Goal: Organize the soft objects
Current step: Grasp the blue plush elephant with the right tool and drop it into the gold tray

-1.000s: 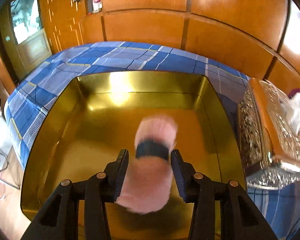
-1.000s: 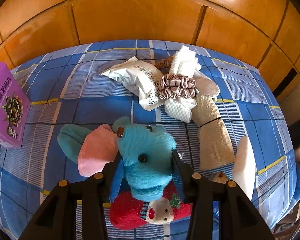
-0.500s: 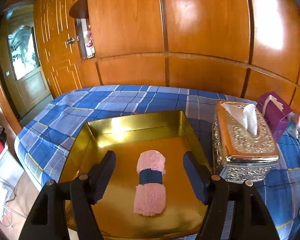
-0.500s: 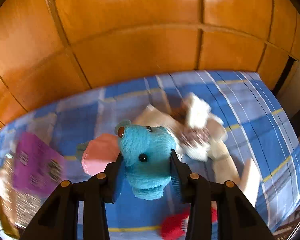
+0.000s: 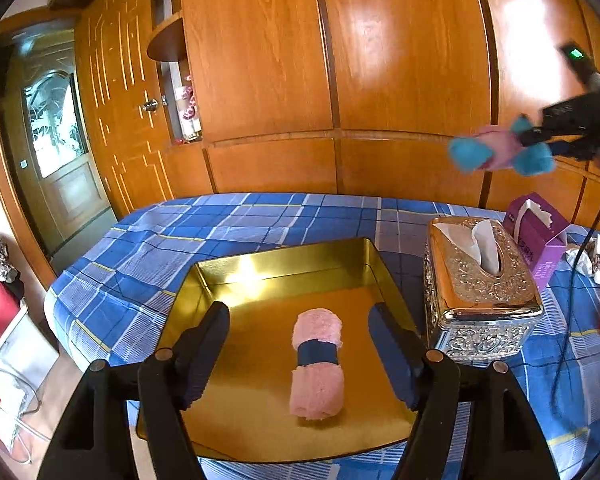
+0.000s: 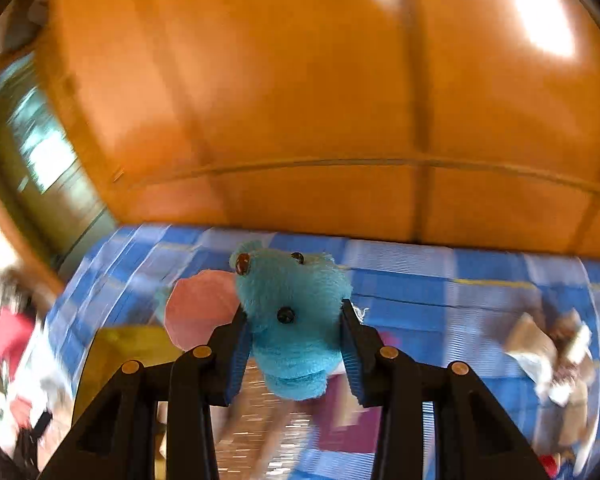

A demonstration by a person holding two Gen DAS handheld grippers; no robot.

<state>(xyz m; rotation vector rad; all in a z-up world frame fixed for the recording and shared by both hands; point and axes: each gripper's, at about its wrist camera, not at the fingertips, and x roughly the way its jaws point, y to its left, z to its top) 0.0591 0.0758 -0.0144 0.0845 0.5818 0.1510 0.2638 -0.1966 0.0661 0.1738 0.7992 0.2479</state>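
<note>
**Blue Plush Heading for the Gold Tray**

Clamping the blue plush toy (image 6: 296,320) by its head in the right gripper (image 6: 296,354), high above the bed, pink ear flopping sideways. Hanging wide open, the left gripper (image 5: 300,354), over the pink rolled towel (image 5: 317,364) lying mid-tray (image 5: 284,258), probably freeing room near the bed's front edge.

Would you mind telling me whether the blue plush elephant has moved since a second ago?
Yes. The right gripper has lifted the blue plush elephant off the checked bedspread and carried it leftward, over the tissue boxes toward the gold tray.
</note>
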